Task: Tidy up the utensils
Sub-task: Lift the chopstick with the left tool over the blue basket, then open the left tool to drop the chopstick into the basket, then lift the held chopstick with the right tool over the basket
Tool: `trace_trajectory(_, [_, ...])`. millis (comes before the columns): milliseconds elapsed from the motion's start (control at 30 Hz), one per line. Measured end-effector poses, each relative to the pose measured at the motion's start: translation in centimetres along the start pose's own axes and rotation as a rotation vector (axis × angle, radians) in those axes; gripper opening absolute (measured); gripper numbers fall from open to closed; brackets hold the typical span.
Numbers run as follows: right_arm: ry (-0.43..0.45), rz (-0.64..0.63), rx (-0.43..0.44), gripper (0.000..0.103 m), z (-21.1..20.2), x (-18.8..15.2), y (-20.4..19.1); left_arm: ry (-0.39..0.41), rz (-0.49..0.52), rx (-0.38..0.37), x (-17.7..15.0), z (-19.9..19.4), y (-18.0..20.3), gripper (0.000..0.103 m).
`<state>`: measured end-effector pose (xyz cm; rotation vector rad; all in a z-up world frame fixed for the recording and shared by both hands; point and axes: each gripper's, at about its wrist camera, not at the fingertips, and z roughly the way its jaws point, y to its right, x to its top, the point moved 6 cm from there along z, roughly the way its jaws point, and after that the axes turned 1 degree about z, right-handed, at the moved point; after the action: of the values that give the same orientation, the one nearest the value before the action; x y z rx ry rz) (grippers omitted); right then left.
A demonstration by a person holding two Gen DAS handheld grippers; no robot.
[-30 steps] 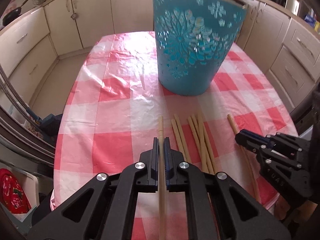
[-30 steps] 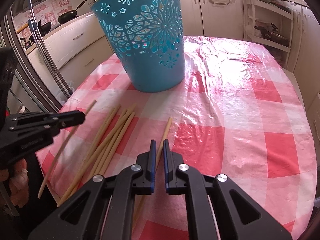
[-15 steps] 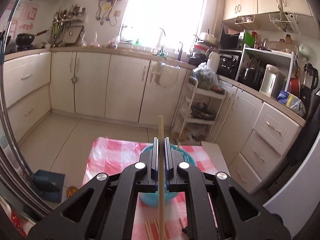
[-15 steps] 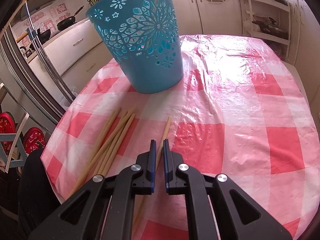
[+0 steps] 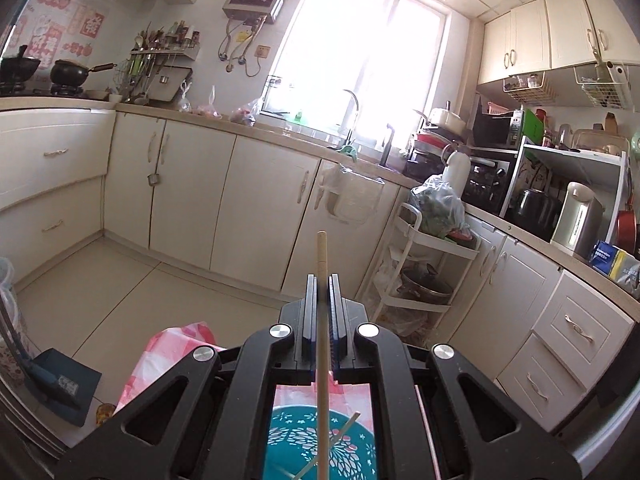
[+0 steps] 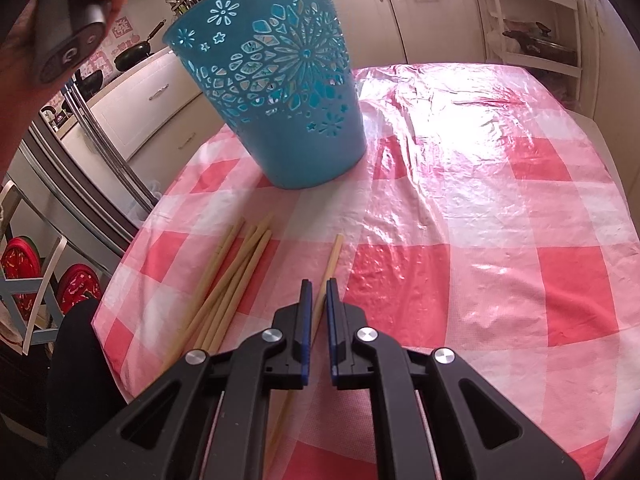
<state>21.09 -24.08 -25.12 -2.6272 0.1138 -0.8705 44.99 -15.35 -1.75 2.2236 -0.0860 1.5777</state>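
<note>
Carrying step: left hand-held gripper [image 5: 322, 280] clamped on one chopstick [image 5: 322, 320] above the teal basket [image 6: 276, 92]; next, tip it in. Right hand-held gripper [image 6: 316, 292], jaws nearly together and empty, hovers over a loose chopstick [image 6: 330, 264] near the pile [image 6: 228, 280].

no brand or number comes through cleanly anywhere. the red paper cutouts [image 5: 86, 26] on the kitchen wall carry chinese characters, one large one at the middle, too soft to read with certainty. the blue box [image 5: 605, 255] on the right-hand counter has white print, too small to make out. the grey handle [image 6: 64, 36] in the person's hand shows a power symbol on its end, no words.
</note>
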Motion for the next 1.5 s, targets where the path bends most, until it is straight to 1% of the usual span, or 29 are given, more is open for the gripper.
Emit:
trace_trajectory(133, [-0.003, 0.013, 0.013, 0.008, 0.1, 0.1, 0.2, -0.026, -0.013, 0.009, -1.5, 2.2, -0.5, 0.005])
trace_trajectory(233, [-0.004, 0.019, 0.019, 0.008, 0.1, 0.1, 0.1, -0.053, -0.008, 0.014, -3.1, 3.1, -0.7, 0.005])
trace_trajectory(400, [-0.004, 0.016, 0.016, 0.008, 0.1, 0.1, 0.1, -0.097, 0.031, 0.027, -5.2, 2.9, -0.8, 0.005])
trace_trajectory(567, [-0.003, 0.005, 0.007, 0.008, 0.1, 0.1, -0.1, -0.180, 0.081, 0.041, -7.2, 1.9, -1.3, 0.006])
trace_trajectory(633, [-0.002, 0.007, 0.010, 0.008, 0.1, 0.1, -0.1, -0.207, 0.099, 0.060, -7.9, 0.8, -2.0, 0.010])
trace_trajectory(667, [-0.002, 0.013, 0.014, 0.008, 0.1, 0.1, 0.0, -0.211, 0.098, 0.066, -8.1, 0.0, -2.4, 0.018])
trace_trajectory(700, [-0.004, 0.019, 0.019, 0.008, 0.1, 0.1, 0.1, -0.212, 0.096, 0.074, -8.2, -1.0, -2.9, 0.032])
trace_trajectory(733, [-0.005, 0.025, 0.021, 0.008, 0.0, 0.1, 0.1, -0.206, 0.093, 0.085, -8.2, -2.0, -3.4, 0.037])
trace_trajectory(767, [-0.005, 0.026, 0.020, 0.008, 0.0, 0.0, 0.1, -0.197, 0.091, 0.103, -8.3, -3.3, -4.1, 0.048])
trace_trajectory(800, [-0.005, 0.022, 0.015, 0.008, -0.1, 0.0, 0.1, -0.190, 0.090, 0.119, -8.4, -4.5, -4.8, 0.053])
trace_trajectory(867, [-0.004, 0.004, -0.003, 0.008, -0.1, -0.1, -0.1, -0.200, 0.098, 0.136, -8.9, -6.5, -5.9, 0.056])
trace_trajectory(1000, [-0.001, -0.048, -0.051, 0.008, 0.0, -0.2, -0.7, -0.248, 0.106, 0.193, -10.9, -9.9, -8.4, 0.061])
trace_trajectory(1100, [-0.003, -0.116, -0.110, 0.007, 0.2, -0.3, -1.5, -0.296, 0.092, 0.227, -12.5, -11.9, -10.1, 0.063])
trace_trajectory(1167, [-0.021, -0.132, -0.123, 0.007, 0.3, -0.2, -1.7, -0.323, 0.090, 0.240, -13.4, -13.1, -10.7, 0.063])
trace_trajectory(1233, [-0.043, -0.132, -0.127, 0.007, 0.2, -0.3, -1.7, -0.334, 0.099, 0.249, -13.8, -14.1, -11.0, 0.066])
trace_trajectory(1300, [-0.064, -0.142, -0.137, 0.007, 0.1, -0.4, -1.7, -0.340, 0.116, 0.249, -14.0, -14.9, -10.8, 0.071])
trace_trajectory(1367, [-0.082, -0.154, -0.142, 0.011, 0.3, -0.4, -2.0, -0.342, 0.139, 0.250, -14.0, -15.6, -10.4, 0.073])
trace_trajectory(1400, [-0.089, -0.167, -0.147, 0.013, 0.4, -0.4, -2.2, -0.343, 0.152, 0.251, -13.9, -15.8, -10.2, 0.073])
trace_trajectory(1500, [-0.095, -0.216, -0.177, 0.013, 0.6, -0.6, -2.7, -0.347, 0.182, 0.247, -14.0, -16.4, -9.5, 0.074])
